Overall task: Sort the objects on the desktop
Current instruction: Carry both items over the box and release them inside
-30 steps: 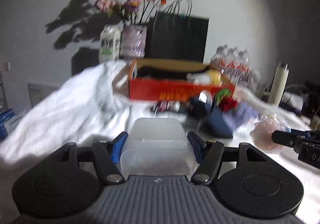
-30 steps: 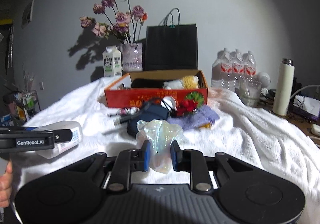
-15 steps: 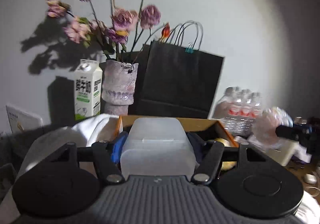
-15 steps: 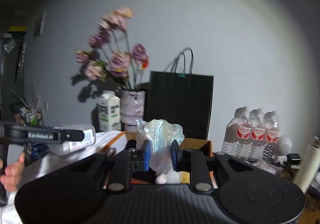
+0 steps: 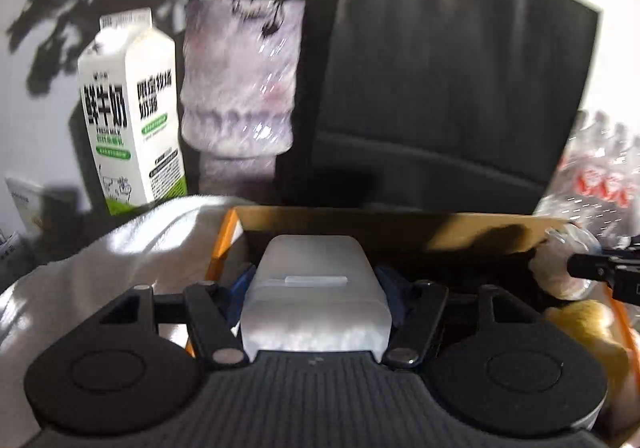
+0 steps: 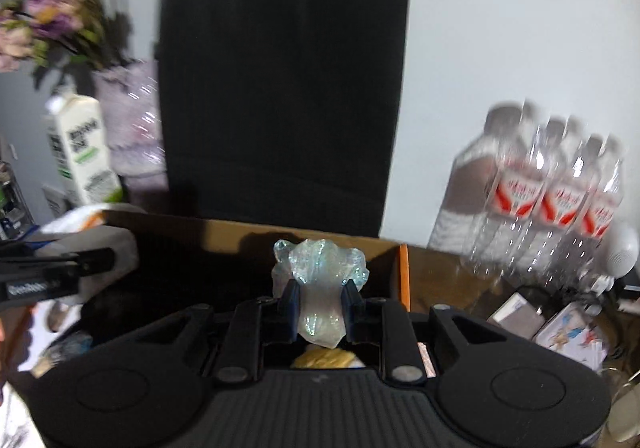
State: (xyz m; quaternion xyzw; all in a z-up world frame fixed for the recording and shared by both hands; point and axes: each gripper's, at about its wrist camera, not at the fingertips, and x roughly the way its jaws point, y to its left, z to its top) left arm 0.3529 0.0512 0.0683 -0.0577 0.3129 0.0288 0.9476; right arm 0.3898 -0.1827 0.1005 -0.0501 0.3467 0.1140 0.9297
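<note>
Tongs [image 5: 316, 288] [image 6: 318, 308] clamp tub [image 5: 316, 300] and iridescent wrapper [image 6: 320, 288] over box [image 5: 400, 221], black bag [image 6: 284, 87] behind.

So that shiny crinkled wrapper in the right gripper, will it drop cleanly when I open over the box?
Probably not cleanly. The wrapper looks thin, crumpled and light, pinched narrow by the right gripper, so it may spring back and cling to a finger. Being so light, it would likely flutter rather than fall straight. It hangs above the cardboard box, near its right wall, so it could drift out.

My left gripper [image 5: 316, 284] jaws clamp the frosted plastic box [image 5: 316, 308] over the cardboard box [image 5: 400, 226], milk carton [image 5: 132, 127] behind.
</note>
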